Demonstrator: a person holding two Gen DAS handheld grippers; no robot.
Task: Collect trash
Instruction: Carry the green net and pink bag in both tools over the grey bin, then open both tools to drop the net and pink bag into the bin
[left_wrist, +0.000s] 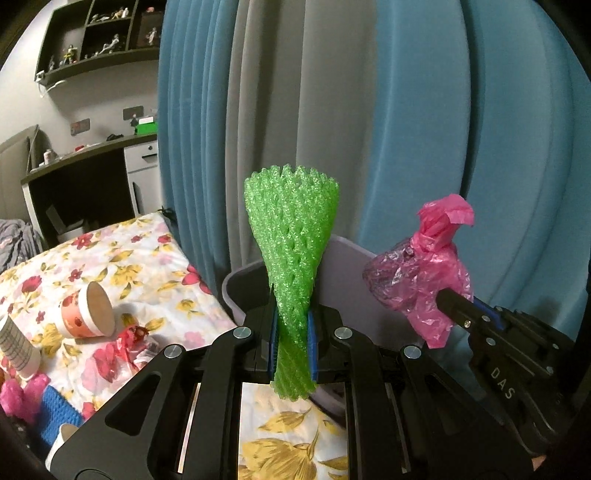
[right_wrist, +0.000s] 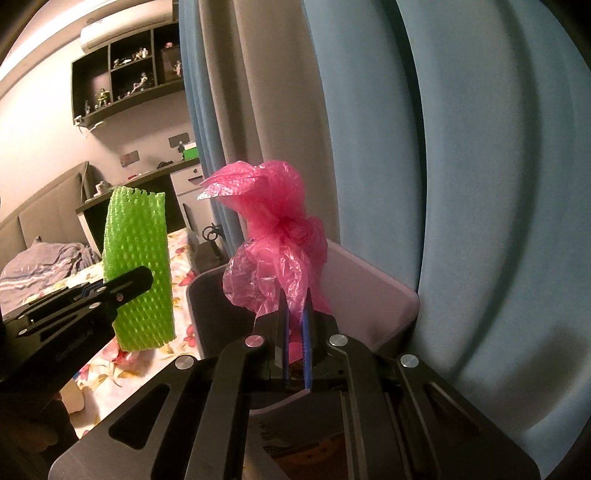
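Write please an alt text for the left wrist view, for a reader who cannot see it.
The left tongs are shut on a green foam net, holding it upright before a grey bin. On the right, the right tongs hold a pink plastic bag; a paper cup lies on the floral sheet.

Legible text: white letters "DAS" were printed on the black body of the right gripper (left_wrist: 456, 308). Faint lettering on the black left gripper (right_wrist: 122, 291) was unreadable.

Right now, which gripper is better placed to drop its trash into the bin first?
Right. The right gripper holds the pink bag above the bin; the left gripper's green net sits nearer the bin's edge.
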